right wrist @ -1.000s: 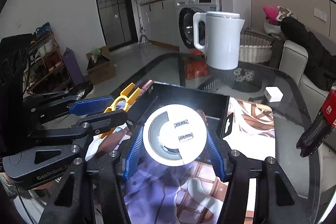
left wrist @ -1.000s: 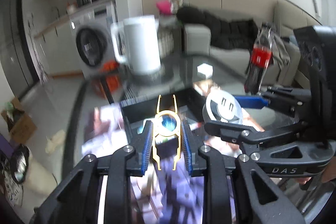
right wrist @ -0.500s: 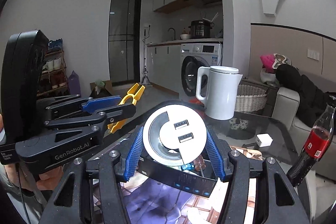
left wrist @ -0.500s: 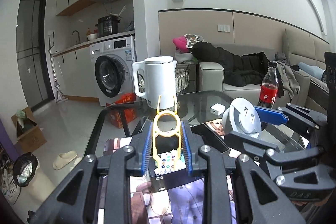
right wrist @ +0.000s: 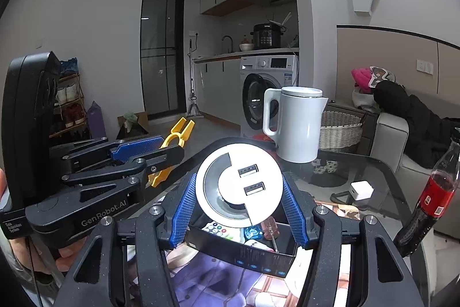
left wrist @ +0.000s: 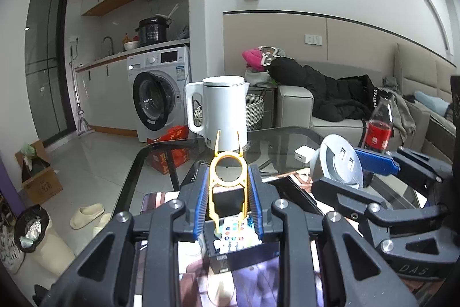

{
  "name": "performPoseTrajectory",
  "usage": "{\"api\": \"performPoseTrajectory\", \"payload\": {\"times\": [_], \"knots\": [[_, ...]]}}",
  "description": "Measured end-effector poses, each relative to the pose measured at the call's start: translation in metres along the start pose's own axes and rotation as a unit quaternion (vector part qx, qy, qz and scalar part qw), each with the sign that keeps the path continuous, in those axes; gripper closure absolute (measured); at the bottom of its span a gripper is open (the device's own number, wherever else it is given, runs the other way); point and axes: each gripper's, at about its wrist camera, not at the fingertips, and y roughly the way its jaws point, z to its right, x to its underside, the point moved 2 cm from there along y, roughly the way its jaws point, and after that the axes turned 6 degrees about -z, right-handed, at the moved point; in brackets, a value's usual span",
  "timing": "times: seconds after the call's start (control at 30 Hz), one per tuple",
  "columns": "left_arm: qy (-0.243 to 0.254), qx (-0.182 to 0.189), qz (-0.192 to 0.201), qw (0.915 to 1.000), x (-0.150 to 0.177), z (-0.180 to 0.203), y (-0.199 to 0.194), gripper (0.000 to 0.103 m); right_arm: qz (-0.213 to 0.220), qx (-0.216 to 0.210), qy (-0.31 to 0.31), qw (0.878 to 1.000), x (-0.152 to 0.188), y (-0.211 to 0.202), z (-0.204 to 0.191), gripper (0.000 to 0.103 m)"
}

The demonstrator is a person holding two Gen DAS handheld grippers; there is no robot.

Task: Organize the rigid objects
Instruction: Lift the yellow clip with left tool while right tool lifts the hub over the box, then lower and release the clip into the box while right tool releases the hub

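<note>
My left gripper is shut on a yellow plastic opener-like tool with a ring and two prongs that stick up past the blue pads. My right gripper is shut on a round white USB charger disc, held upright with two ports facing the camera. Both hang above a black open box on the glass table; the box holds a screwdriver, a paint palette and other small items. In the left wrist view the disc shows its pronged back, at the right.
A white kettle stands at the table's far side. A cola bottle leans at the right, and a small white charger cube lies on the glass. A printed mat lies under the box. A sofa with dark clothes is behind.
Both grippers have tilted upward with their objects still gripped, so the views now look across the room rather than down at the box. The right gripper has risen a little.
</note>
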Motion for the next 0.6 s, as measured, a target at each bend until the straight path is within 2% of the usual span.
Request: {"api": "performPoseTrajectory", "payload": {"times": [0.4,0.6], "knots": [[-0.039,0.001,-0.02,0.999,-0.017,-0.013,0.052,0.078,-0.012,0.031,0.025,0.999,-0.019,0.054,0.024,0.045],[-0.052,-0.013,-0.029,0.9981,-0.019,-0.018,0.078,0.079,-0.015,0.048,0.037,0.998,-0.027,0.074,0.035,0.045]]}}
